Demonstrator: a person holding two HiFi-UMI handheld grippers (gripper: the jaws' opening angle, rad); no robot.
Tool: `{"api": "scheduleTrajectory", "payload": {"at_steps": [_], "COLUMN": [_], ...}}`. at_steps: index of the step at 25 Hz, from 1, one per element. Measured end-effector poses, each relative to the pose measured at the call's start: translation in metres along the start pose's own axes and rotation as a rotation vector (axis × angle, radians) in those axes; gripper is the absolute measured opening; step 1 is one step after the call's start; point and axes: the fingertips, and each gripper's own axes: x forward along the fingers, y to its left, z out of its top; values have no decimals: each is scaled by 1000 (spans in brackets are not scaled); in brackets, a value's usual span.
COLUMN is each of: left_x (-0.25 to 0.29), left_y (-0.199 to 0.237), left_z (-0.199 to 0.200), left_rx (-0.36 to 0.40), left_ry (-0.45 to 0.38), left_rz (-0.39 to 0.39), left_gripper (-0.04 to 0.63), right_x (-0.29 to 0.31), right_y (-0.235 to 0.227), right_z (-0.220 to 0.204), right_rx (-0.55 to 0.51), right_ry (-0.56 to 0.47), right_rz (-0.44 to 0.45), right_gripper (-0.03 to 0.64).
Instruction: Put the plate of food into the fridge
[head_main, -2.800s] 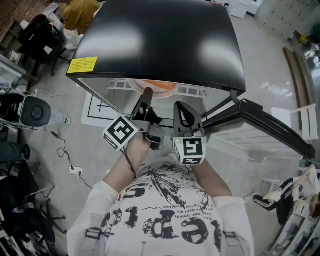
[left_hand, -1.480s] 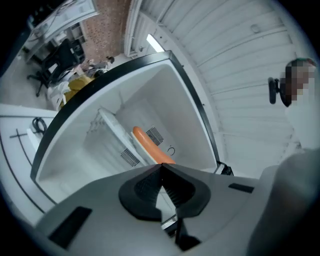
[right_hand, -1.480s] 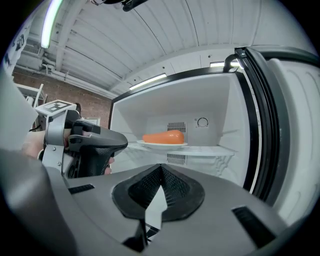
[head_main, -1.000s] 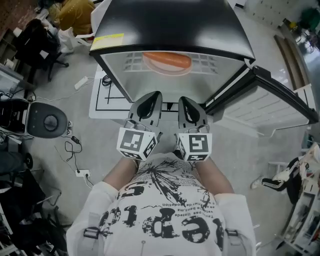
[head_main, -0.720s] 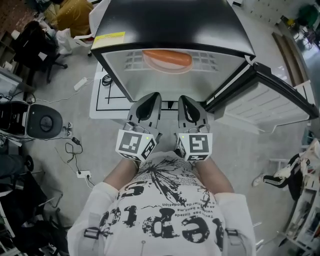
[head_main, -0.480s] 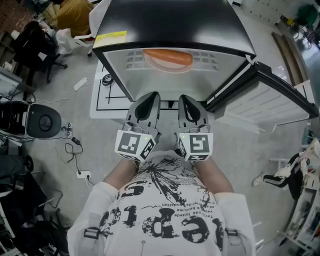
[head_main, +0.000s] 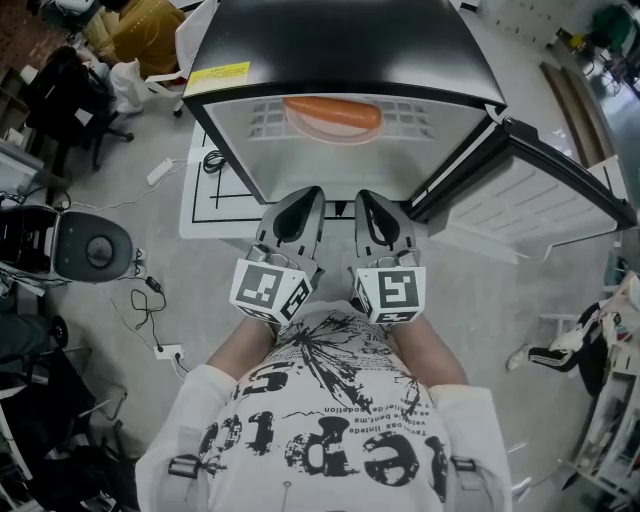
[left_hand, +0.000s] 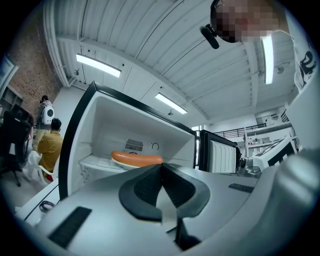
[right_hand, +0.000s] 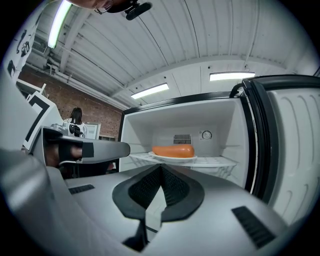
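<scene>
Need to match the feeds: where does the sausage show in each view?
Head view: sausage top centre, inside the open fridge.
Left gripper view: sausage left of centre, just below mid-height.
Right gripper view: sausage just right of centre, just below mid-height.
Shared landmark: the white shelf it sits on, also seen at and.

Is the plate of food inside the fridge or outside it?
Inside. The plate with the sausage sits on the shelf inside the fridge, whose door stands open.
</scene>
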Motion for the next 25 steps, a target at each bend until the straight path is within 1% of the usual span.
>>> {"api": "scheduleTrajectory", "payload": {"at_steps": [6,12,16,20,25], "left_x": [0,3,6,13,21], "left_y": [-2,2,-3,-4,-3], "left_z": [-1,0,8,8,3], "left_rx": [-17,-26,-36,-33,-75], "left_ry": [-1,-7,-33,-31,-15], "left_rz": [-4,13,-13,-13,-13], "left_gripper": [8,8,8,8,8], "right_x": [0,2,3,4,6], "right_y": [-2,-7,-14,-21,-30], "right_z": [0,-2,-3,-1,2], "right_rx": [7,22,34,30,34], "right_ry": [3,13,15,0,-14], "right_rz": [5,9,0,-2,-4], "right_gripper": [2,1,0,2,2]}}
